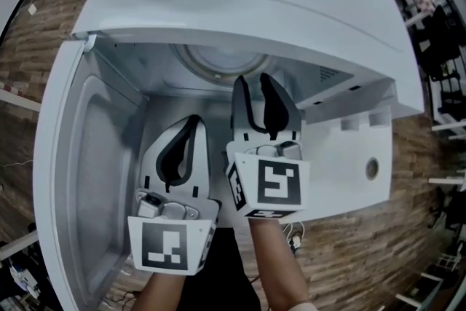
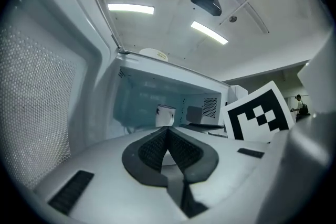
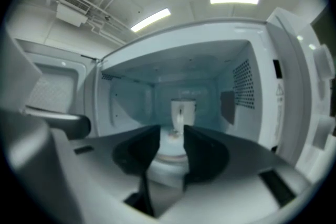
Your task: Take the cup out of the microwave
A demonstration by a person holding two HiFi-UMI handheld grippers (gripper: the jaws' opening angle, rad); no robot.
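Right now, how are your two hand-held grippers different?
The left hand-held gripper has its jaws together; the right hand-held gripper has its jaws apart. The right reaches farther into the microwave, lined up with the cup; the left sits farther back. Both are empty.

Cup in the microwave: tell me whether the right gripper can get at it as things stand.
Probably yes. The door stands wide open, the cup sits straight ahead of the right gripper, whose jaws are apart and empty, and nothing lies between them and the cup.
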